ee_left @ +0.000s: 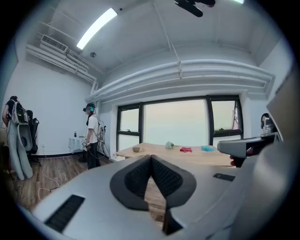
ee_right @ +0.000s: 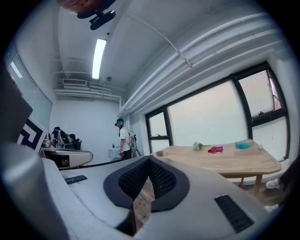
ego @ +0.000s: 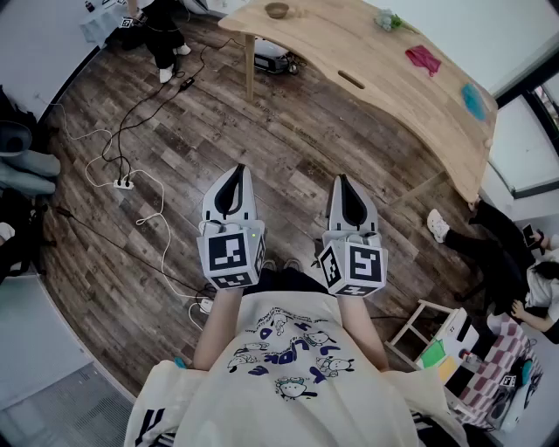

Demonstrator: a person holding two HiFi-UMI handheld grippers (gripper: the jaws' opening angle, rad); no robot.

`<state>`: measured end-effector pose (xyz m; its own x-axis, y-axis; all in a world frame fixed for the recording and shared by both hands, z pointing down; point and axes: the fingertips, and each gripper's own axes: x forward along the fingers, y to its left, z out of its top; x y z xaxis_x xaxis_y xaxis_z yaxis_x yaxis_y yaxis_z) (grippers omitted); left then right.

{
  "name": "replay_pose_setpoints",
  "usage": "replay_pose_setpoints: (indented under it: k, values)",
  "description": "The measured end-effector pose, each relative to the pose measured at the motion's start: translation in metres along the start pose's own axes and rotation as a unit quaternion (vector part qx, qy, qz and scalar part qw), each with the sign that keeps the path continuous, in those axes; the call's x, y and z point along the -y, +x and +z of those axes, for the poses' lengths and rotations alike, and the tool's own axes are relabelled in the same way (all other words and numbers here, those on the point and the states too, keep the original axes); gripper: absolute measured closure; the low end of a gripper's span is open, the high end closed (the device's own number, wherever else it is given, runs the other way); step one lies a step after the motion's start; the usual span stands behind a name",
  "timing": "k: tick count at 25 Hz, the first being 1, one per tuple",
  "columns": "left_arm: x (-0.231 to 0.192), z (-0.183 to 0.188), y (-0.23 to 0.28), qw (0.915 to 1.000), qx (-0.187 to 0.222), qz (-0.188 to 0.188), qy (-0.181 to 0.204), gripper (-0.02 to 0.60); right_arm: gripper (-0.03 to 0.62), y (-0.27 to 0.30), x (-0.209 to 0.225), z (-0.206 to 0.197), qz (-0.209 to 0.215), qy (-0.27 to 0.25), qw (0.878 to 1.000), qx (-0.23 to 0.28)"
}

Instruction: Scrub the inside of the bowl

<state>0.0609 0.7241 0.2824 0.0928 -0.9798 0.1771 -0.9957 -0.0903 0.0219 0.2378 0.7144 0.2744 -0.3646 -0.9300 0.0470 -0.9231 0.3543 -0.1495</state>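
Observation:
A small brown bowl (ego: 277,10) stands on the far left end of a long wooden table (ego: 376,65). It also shows as a speck in the left gripper view as the bowl (ee_left: 136,149) and in the right gripper view as the bowl (ee_right: 159,153). Both grippers are held over the wooden floor, well short of the table. My left gripper (ego: 238,168) is shut, its tips touching, nothing between them. My right gripper (ego: 341,179) is shut and empty too. A pink cloth (ego: 424,59), a teal cloth (ego: 472,100) and a green-white object (ego: 389,20) lie on the table.
Cables and a power strip (ego: 123,184) trail over the floor at left. A person (ego: 162,35) stands at the far left beyond the table. Another person (ego: 489,240) sits at the right by a white stool (ego: 421,327). Windows line the far wall.

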Motion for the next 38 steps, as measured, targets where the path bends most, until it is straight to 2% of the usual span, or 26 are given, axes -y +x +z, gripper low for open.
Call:
replay_pose_setpoints:
  k: [20,27,34,38]
  values:
    - [0.016,-0.006,0.005,0.9999,-0.009,0.011,0.010,0.554,0.594,0.004,0.022,-0.008,0.006,0.017,1.000,-0.011]
    - [0.025,-0.019,0.009,0.9993,-0.029,0.022,0.001,0.554,0.594,0.007,0.041,-0.022,0.012,0.031,0.999,-0.031]
    - [0.010,-0.028,0.013,0.9982,-0.048,0.038,0.000,0.554,0.594,0.021,0.039,-0.027,0.021,0.038,0.998,-0.041]
    - [-0.004,-0.027,0.034,0.9982,-0.047,0.038,0.001,0.554,0.594,0.043,0.039,-0.029,0.014,0.037,0.998,-0.041]
